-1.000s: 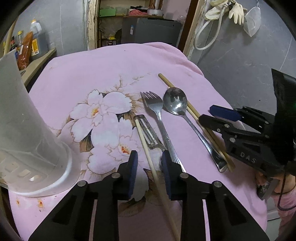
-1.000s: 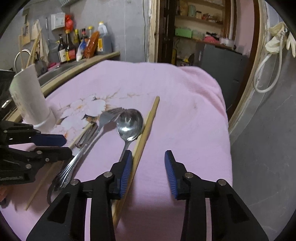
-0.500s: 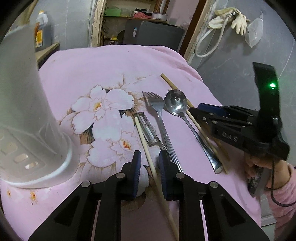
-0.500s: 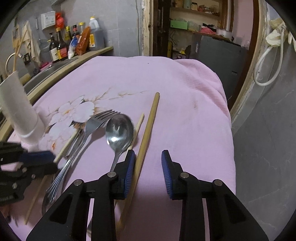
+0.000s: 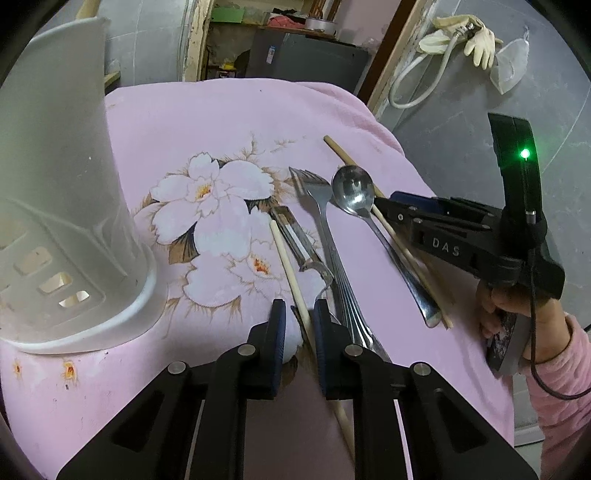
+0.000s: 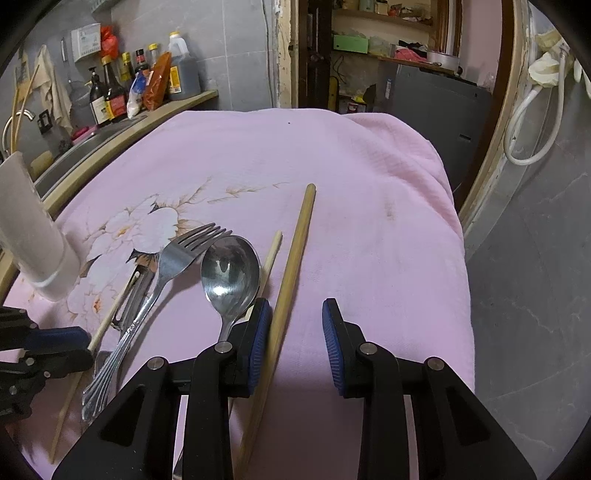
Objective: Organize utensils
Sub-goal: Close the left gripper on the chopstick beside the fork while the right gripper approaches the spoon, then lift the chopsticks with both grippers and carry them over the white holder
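On a pink floral cloth (image 5: pixel 229 122) lie a thin pale chopstick (image 5: pixel 286 266), a metal peeler (image 5: pixel 299 243), a fork (image 5: pixel 325 229), a spoon (image 5: pixel 354 192) and two more wooden sticks. My left gripper (image 5: pixel 298 325) straddles the thin chopstick, its jaws a narrow gap apart and not clamped. A white perforated utensil holder (image 5: pixel 62 206) stands at the left. My right gripper (image 6: pixel 293 328) is open over the thick wooden stick (image 6: pixel 295 258), its left finger (image 6: pixel 258 332) beside the spoon's (image 6: pixel 229 273) handle. The fork (image 6: pixel 173 258) lies left of the spoon.
The cloth's right edge (image 6: pixel 454 236) drops off toward a grey floor. A counter with bottles (image 6: pixel 140 88) and a sink runs along the far left. A doorway with shelves (image 5: pixel 288 48) lies behind the table. A hose and rubber gloves (image 5: pixel 461 33) hang on the wall at right.
My left gripper has narrowed around the thin chopstick and moved toward the holder. My right gripper has moved left, bringing the thick stick between its fingers.
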Motion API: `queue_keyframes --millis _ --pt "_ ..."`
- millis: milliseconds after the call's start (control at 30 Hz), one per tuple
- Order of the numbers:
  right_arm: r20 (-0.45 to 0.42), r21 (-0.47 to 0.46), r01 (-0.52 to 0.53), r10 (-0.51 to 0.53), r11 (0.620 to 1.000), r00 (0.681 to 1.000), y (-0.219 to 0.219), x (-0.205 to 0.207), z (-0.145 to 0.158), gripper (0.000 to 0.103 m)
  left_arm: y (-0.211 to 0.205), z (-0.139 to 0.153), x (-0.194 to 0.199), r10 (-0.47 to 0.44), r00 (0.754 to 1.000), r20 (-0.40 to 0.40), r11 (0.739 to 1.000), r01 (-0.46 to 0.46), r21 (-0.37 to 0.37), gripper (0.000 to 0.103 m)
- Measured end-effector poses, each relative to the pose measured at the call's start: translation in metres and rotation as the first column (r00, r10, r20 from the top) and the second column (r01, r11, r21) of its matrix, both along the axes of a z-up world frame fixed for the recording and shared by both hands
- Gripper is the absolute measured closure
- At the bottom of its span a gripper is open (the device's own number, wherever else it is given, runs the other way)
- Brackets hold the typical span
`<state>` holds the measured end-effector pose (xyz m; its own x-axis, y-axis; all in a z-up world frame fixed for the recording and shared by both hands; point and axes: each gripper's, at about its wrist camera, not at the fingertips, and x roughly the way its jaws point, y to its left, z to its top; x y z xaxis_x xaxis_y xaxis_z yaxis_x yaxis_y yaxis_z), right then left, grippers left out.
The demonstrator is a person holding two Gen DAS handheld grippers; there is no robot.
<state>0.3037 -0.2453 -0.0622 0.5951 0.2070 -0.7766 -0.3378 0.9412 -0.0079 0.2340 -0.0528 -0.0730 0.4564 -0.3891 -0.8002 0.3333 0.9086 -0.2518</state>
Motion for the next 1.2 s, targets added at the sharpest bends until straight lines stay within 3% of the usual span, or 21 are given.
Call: queue_keyframes --millis 167,433,500,533,733,800,1000,1200 --pt "-0.025 -0.018 -0.011 0.011 1.000 1.000 0.005 0.005 0.000 0.076 -0.011 0.000 -0.001 -0.034 0.999 0.010 0.997 0.033 0.073 0.090" --pt "-0.073 -0.029 0.005 -0.007 1.000 0.997 0.008 0.025 -0.003 0.075 -0.013 -0.003 0.002 -0.023 1.000 -0.011 0.996 0.024 0.087 0.092" --pt "-0.077 -0.013 0.022 -0.023 1.000 0.997 0.005 0.025 -0.002 0.083 -0.012 -0.003 0.001 -0.021 1.000 -0.007 0.996 0.022 0.089 0.095" --pt "-0.083 -0.001 0.029 -0.029 1.000 0.996 0.003 0.023 -0.001 0.092 -0.011 -0.004 0.001 -0.017 1.000 -0.012 0.997 0.017 0.079 0.096" --pt "-0.125 0.096 0.079 -0.067 0.992 0.990 -0.016 0.001 0.006 0.098 0.002 -0.003 0.006 0.012 0.997 -0.081 1.000 -0.012 -0.004 0.098" --pt "-0.130 0.118 0.077 -0.061 0.990 0.990 -0.021 -0.014 0.010 0.098 0.005 0.001 0.004 0.013 0.996 -0.088 1.000 -0.013 0.002 0.100" --pt "-0.125 0.138 0.035 -0.017 0.990 0.992 -0.030 -0.066 0.020 0.098 0.003 0.007 -0.011 -0.016 0.997 -0.077 0.997 0.022 0.072 0.100" --pt "-0.110 0.000 -0.023 0.023 1.000 0.994 -0.016 -0.074 0.013 0.098 -0.013 0.006 -0.015 -0.080 0.993 -0.086 0.971 0.097 0.216 0.099"
